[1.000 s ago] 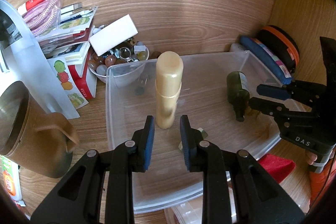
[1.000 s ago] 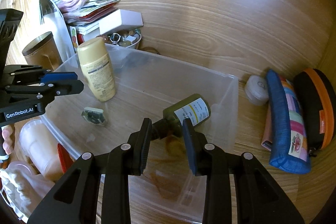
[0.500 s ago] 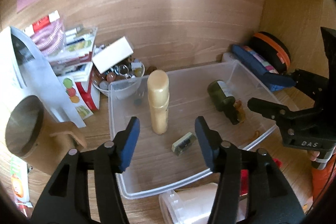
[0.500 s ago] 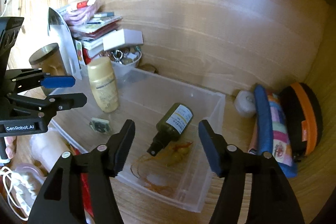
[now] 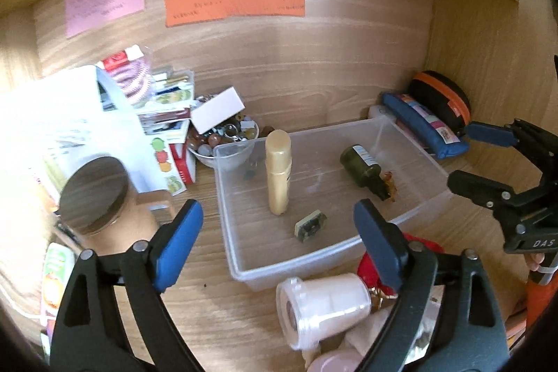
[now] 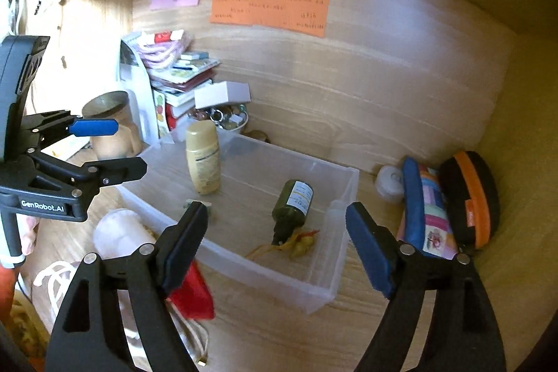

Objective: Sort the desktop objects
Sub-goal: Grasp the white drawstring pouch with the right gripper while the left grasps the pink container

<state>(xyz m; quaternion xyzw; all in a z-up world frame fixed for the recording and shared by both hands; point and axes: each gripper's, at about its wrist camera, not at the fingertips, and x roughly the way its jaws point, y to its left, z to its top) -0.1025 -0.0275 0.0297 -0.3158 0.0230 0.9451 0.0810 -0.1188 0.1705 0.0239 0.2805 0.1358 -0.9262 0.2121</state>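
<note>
A clear plastic bin [image 5: 296,262] [image 6: 324,291] sits on the wooden desk. In it a tan bottle [image 5: 278,175] [image 6: 203,156] stands upright, a dark green bottle [image 5: 362,169] [image 6: 292,205] lies on its side by a yellow tangled ornament [image 6: 301,241], and a small dark square item [image 5: 309,225] lies near the front. My left gripper [image 5: 279,225] is open and empty, in front of the bin. My right gripper [image 6: 275,234] is open and empty, above the bin's near wall; it also shows in the left wrist view [image 5: 470,156].
A white cup [image 5: 324,305] on its side and a red item [image 6: 191,291] lie in front of the bin. A brown mug [image 5: 104,197], stacked booklets [image 6: 181,75], a bowl of beads [image 5: 223,142], a blue pouch [image 6: 418,208] and a black-orange case [image 6: 470,197] surround it.
Both grippers have opened wide and pulled back up and away from the bin. The tan bottle stands released and the green bottle lies released inside.
</note>
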